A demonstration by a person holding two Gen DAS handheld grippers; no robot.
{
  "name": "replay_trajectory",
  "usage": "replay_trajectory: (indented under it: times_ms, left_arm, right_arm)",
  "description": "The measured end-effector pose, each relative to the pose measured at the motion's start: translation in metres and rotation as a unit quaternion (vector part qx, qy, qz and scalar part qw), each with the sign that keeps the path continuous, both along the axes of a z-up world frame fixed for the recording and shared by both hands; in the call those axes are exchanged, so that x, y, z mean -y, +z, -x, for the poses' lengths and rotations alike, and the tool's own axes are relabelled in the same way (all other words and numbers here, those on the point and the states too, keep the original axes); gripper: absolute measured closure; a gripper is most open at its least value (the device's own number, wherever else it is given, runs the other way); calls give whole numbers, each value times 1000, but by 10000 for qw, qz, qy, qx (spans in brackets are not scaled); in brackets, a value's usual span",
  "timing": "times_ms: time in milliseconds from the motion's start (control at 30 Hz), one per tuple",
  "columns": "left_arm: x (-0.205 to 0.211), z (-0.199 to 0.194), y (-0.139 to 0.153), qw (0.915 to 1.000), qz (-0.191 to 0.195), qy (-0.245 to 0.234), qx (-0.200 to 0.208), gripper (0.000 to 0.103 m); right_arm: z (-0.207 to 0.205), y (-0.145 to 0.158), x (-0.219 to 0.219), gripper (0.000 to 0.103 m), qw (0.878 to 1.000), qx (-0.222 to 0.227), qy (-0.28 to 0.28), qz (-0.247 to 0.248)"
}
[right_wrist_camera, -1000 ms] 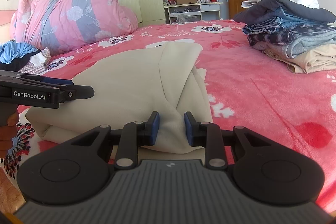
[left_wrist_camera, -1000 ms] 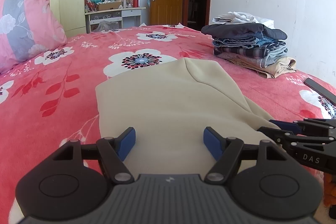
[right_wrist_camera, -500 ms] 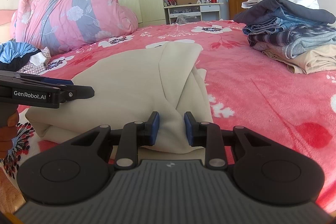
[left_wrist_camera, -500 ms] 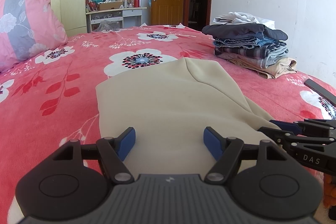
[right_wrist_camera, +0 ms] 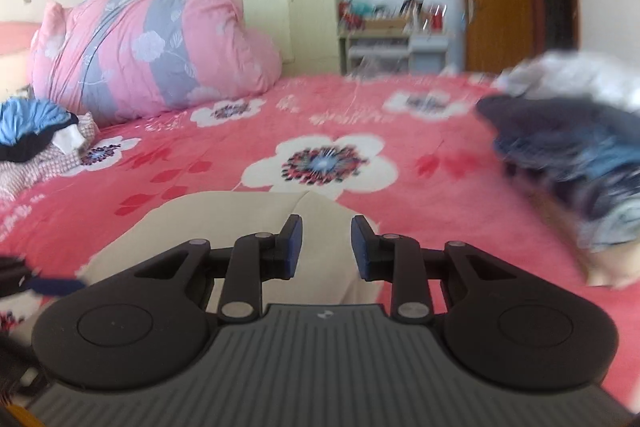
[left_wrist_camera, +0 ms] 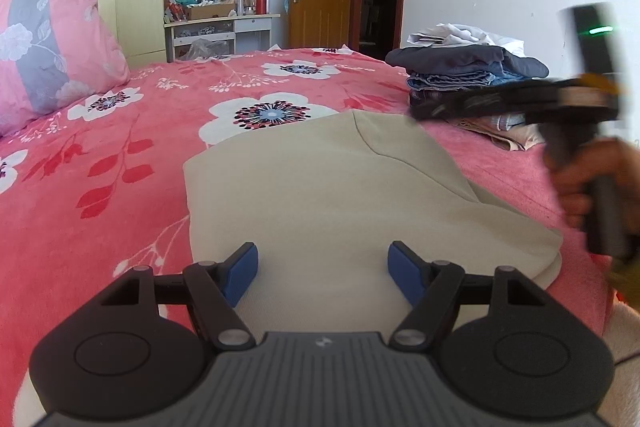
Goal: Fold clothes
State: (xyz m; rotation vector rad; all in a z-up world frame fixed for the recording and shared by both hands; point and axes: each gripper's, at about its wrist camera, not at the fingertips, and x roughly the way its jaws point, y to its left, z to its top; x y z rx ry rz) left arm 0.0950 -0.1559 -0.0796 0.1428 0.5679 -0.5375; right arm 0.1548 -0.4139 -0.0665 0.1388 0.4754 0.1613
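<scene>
A: Where does the beige garment lie from the left gripper?

B: Directly ahead of it and beneath its tips. The garment lies flat on the red floral bedspread, its long axis running straight away from the gripper toward the door. The blue pads are spread wide and pinch nothing; cloth shows between them, but whether they touch it cannot be told.

A: And the right gripper?

B: It hovers above the garment's right side, blurred, with the far end of the cloth below and just ahead of its tips. Its jaws stand only narrowly apart, with a clear gap and no fabric between them.

A: So which hand is nearer?

B: The left is nearer the near hem, the right nearer the far end. A lengthwise fold likely turns on that axis. The folded pile sits well beyond, to the right.
</scene>
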Motion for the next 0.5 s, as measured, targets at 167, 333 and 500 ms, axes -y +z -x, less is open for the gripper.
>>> replay_trajectory:
  times_ms: [167,333,500]
  left_arm:
    - [0,-1,-1,10000,4,-67,-5,30]
    - [0,-2,-1,10000,1,-47,-47,30]
    - [1,-2,0,10000,-25,-25,-47,30]
  right_arm:
    - [-28,-49,18,77,9950,-614,144,-775]
    - [-19,-38,32,75,9916,-408,111,-1225]
    - [-34,-38,57,65,9851,-487,-184,-1640]
